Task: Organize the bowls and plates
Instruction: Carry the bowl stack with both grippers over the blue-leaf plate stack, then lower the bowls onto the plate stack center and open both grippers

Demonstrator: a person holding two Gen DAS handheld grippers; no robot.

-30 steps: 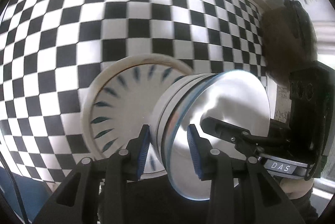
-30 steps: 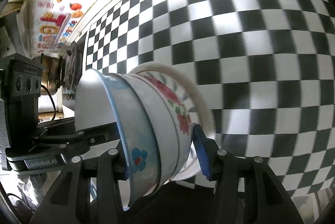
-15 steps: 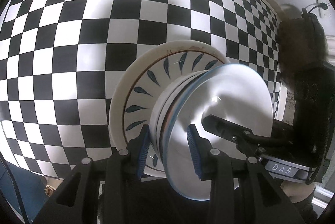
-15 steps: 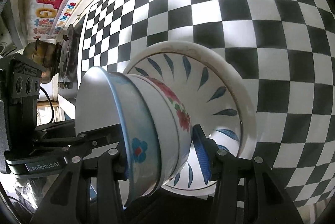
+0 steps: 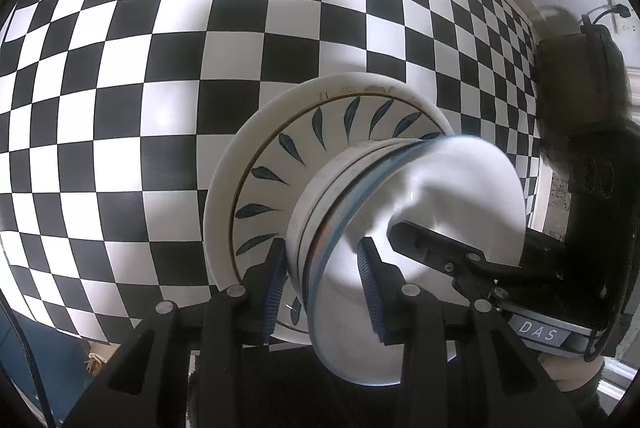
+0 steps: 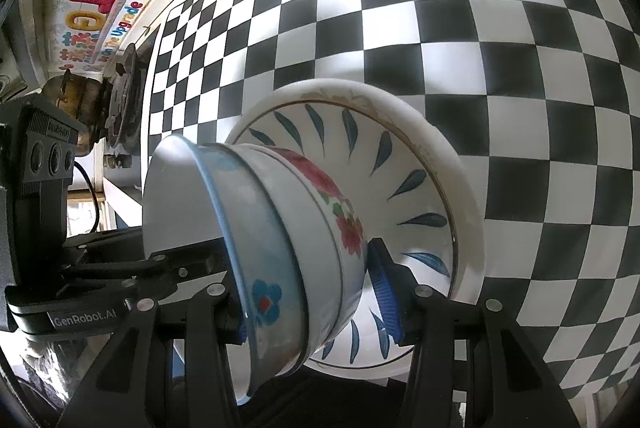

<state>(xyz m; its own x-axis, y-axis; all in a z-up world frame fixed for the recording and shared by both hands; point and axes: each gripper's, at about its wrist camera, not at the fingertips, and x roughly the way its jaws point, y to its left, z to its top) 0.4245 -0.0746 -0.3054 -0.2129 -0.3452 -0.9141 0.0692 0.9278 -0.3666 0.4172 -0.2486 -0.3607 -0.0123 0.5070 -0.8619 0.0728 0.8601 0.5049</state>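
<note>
White glazed bowls, nested two deep, hang over a leaf-patterned plate point(image 6: 420, 187) on the black-and-white checked worktop point(image 5: 120, 67). You hold the stack from opposite sides. Your left hand-held gripper point(image 5: 322, 284) is clamped on the near rim, one pad inside the blue-rimmed bowl point(image 5: 440, 195) and one outside. Your right hand-held gripper point(image 6: 316, 292) is closed across both walls, blue-flower bowl above and red-flower bowl point(image 6: 336, 211) beneath.

The two-sided grip likely keeps the tilted stack from slipping or twisting as it nears the plate. The bowls sit just above the plate's centre; whether the lower foot touches it cannot be told. Your next move appears to be levelling the stack and setting it down centred on the plate. Releasing one side early could tip it.
</note>
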